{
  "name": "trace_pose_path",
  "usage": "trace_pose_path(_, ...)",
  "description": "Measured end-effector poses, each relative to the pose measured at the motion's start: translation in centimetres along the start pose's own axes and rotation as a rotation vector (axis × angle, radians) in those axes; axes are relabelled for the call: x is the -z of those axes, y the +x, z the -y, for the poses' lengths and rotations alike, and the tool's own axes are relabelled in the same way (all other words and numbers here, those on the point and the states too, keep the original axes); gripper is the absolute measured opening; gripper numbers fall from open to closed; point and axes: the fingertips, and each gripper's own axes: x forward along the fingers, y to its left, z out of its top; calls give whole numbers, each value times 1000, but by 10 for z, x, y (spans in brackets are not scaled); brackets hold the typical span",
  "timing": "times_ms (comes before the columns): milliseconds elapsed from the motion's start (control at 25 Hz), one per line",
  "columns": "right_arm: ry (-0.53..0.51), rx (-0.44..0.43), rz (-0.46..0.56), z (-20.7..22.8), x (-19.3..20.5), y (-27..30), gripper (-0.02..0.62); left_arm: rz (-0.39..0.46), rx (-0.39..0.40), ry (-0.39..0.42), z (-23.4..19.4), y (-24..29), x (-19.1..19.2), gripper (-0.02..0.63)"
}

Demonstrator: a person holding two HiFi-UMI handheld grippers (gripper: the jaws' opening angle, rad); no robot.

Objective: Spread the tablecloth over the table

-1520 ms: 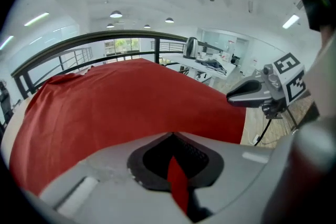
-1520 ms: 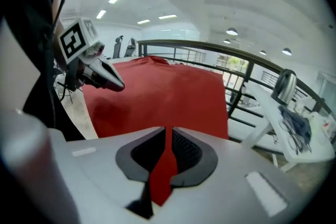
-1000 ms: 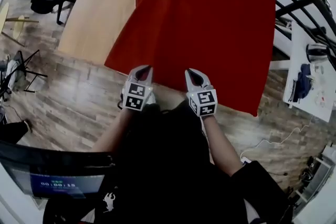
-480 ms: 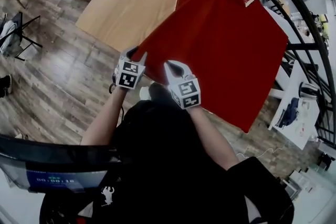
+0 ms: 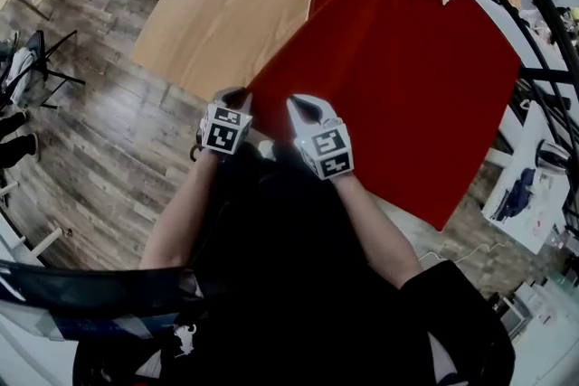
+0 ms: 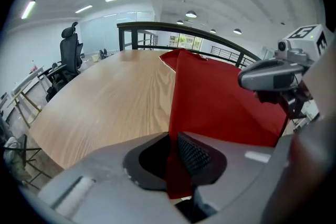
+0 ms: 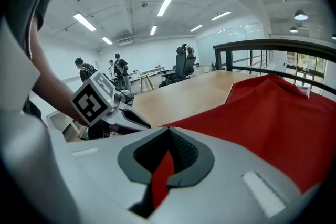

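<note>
Two claws at the edge of the red tablecloth (image 5: 398, 77): left claw (image 5: 237, 93) just closed onto it, right claw (image 5: 308, 107) clamped.

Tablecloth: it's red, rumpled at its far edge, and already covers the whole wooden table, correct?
Not the whole table. The red tablecloth covers only the right part. The left part of the table is bare wood, as the head view shows. The rest holds: it is red and rumpled at its far edge.

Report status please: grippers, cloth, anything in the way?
Left gripper: jaws just closing on cloth edge. Right gripper: shut on same edge. Cloth lies over right side of table only. Nothing in the way.
</note>
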Motion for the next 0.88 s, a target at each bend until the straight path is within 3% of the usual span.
trace_pose_path(120,35,6,-22,10,4,9,9,-22,15,-9,-2,3,-2,38)
trace_pose_path(200,88,-5,-32,4,8,10,17,-25,66,-12,8,-3,-3,12)
trace_pose_path(280,190,-33,-27,-11,4,10,92,4,132,9,23,-18,-8,12)
trace_pose_path(400,426,-40,26,-26,-19,7,173,59,210,95,44,-48,-20,12)
trace_pose_path(520,650,47,44,-21,-19,2,176,94,311,211,79,-64,-23,14)
trace_pose_path(600,723,96,-9,-19,-4,14,176,113,381,288,98,-66,-23,15)
trace_pose_path(640,731,117,-36,-17,4,21,153,119,415,313,106,-65,-23,16)
trace_pose_path(680,721,143,-57,-15,10,25,14,125,450,323,111,-63,-22,20)
trace_pose_path(800,619,242,-98,-1,22,14,11,162,556,294,116,-70,-28,27)
trace_pose_path(880,551,315,-114,6,28,-13,11,191,580,230,101,-77,-33,79)
